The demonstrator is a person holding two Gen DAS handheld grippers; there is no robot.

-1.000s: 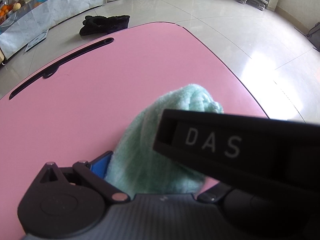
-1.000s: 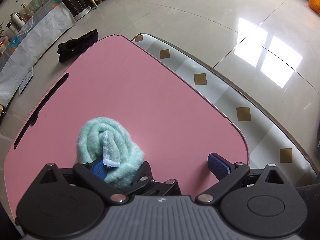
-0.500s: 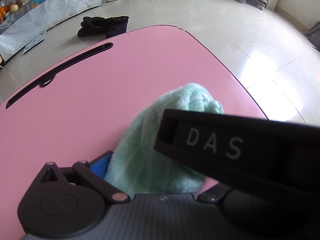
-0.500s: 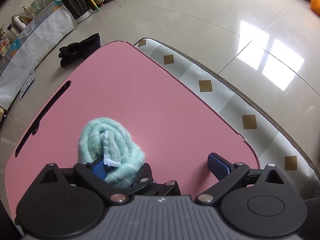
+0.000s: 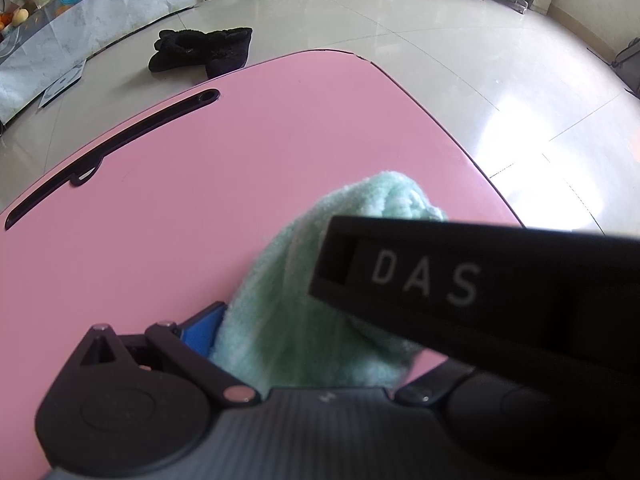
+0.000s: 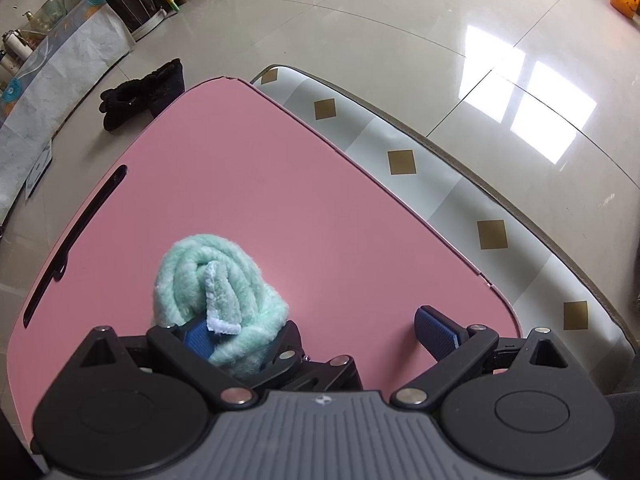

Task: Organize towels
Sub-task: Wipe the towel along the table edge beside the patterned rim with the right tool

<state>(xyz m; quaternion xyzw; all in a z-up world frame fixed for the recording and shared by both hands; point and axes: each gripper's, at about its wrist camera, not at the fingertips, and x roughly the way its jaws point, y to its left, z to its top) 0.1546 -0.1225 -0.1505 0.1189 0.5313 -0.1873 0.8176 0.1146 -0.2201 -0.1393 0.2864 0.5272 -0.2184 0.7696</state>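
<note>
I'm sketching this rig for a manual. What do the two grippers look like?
Both share one build. The right gripper has a ribbed grey body, black round side housings, black linkage bars with silver rivets, and blue textured fingers. The left gripper looks the same; a black bar crossing its view reads "DAS" in white.

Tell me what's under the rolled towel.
The towel lies on the pink table, bare all round it. The near end is wedged among gripper parts, with a blue pad against it. Whether anything lies beneath the roll is hidden.
</note>
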